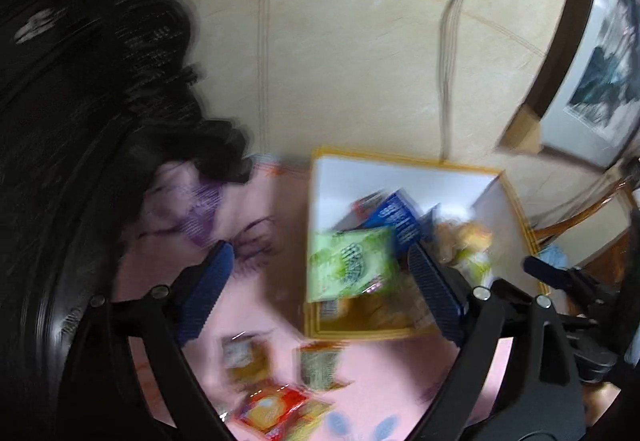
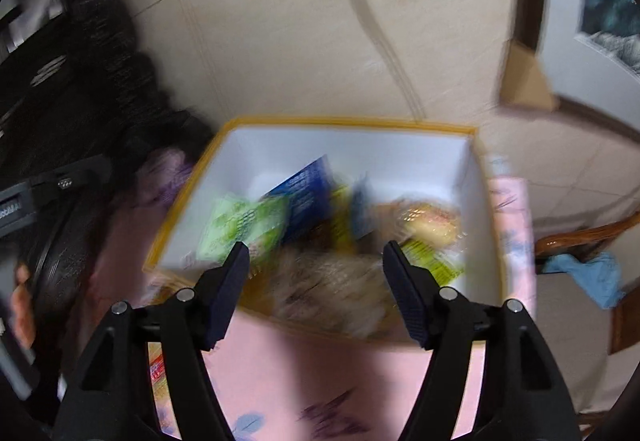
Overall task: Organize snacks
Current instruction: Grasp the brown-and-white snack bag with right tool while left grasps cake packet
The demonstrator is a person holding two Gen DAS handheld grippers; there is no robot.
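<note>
1. Our left claw (image 1: 320, 269) is spread wide with nothing pinched. The green snack pack (image 1: 352, 261) sits between its fingers in the view but lies loose in the box (image 1: 400, 165), on top of the pile.
2. Our right claw (image 2: 316, 261) is partly open and empty too, hanging over the near edge of the same box with the heap of snacks just past its tips.
3. The box looks like the collection spot: blue pack (image 2: 308, 193), green pack and some clear-wrapped buns (image 2: 428, 221) are all dumped in there (pretty blurry, so no labels).
4. Still loose on the pink cloth (image 1: 260, 301), nearer than the left claw's tips: two small packets (image 1: 280, 361) and a red one (image 1: 272, 409). Probably those go next.
</note>
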